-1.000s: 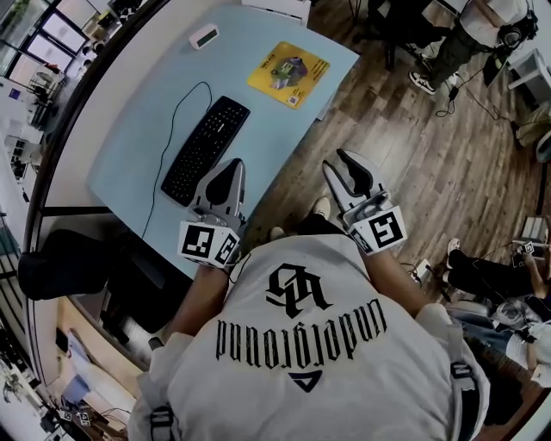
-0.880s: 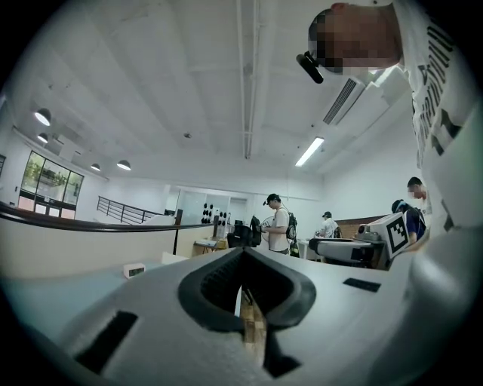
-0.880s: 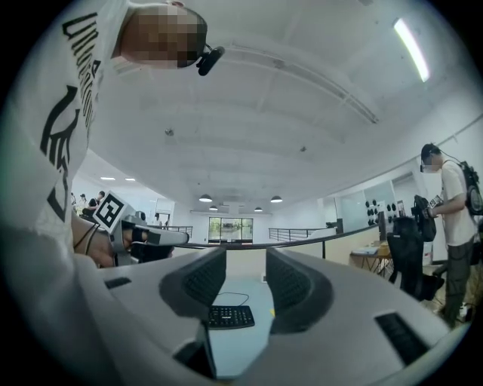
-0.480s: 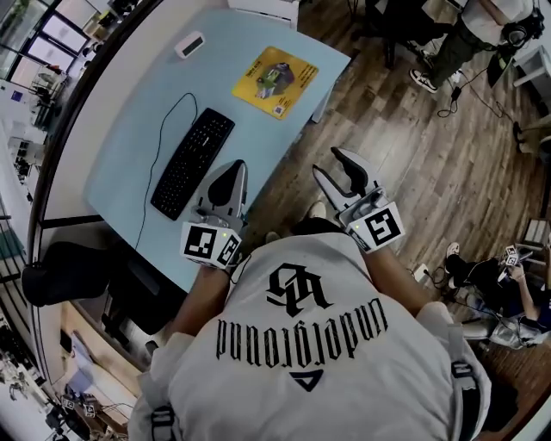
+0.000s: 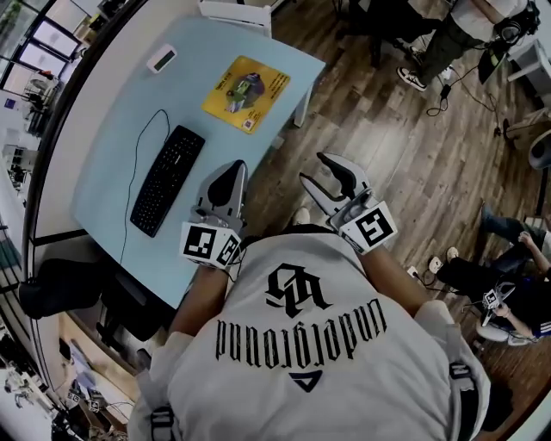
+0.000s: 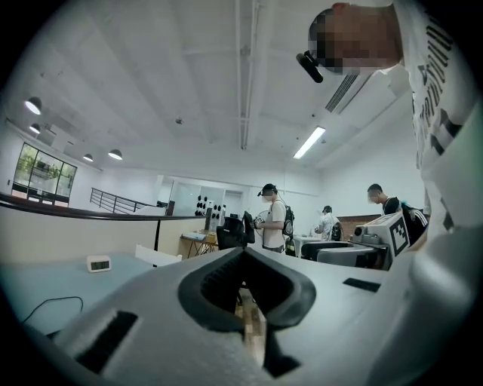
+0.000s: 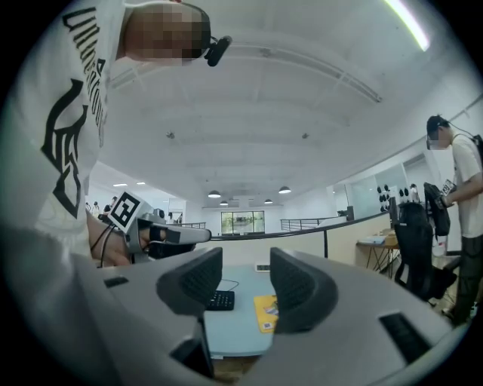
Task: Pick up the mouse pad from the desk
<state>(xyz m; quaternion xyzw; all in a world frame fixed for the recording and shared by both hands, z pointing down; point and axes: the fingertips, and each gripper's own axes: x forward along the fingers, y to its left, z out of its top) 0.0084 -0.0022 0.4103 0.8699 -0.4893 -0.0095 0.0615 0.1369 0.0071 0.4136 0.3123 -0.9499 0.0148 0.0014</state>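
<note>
While short of the pale blue desk (image 5: 185, 90) on wood floor (image 5: 405, 146), left gripper (image 5: 233, 165) together, right gripper (image 5: 312, 167) apart, empty.

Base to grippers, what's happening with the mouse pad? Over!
Left hand-held gripper shut, empty. Right hand-held gripper open, empty. Mouse pad flat on desk, untouched. Keyboard apart.

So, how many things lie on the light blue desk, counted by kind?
Yellow mouse pad: 1
Black corded keyboard: 1
Small white digital clock: 1
Total: 3
The white piece at the far edge may stand behind the desk, so it is not counted.
</note>
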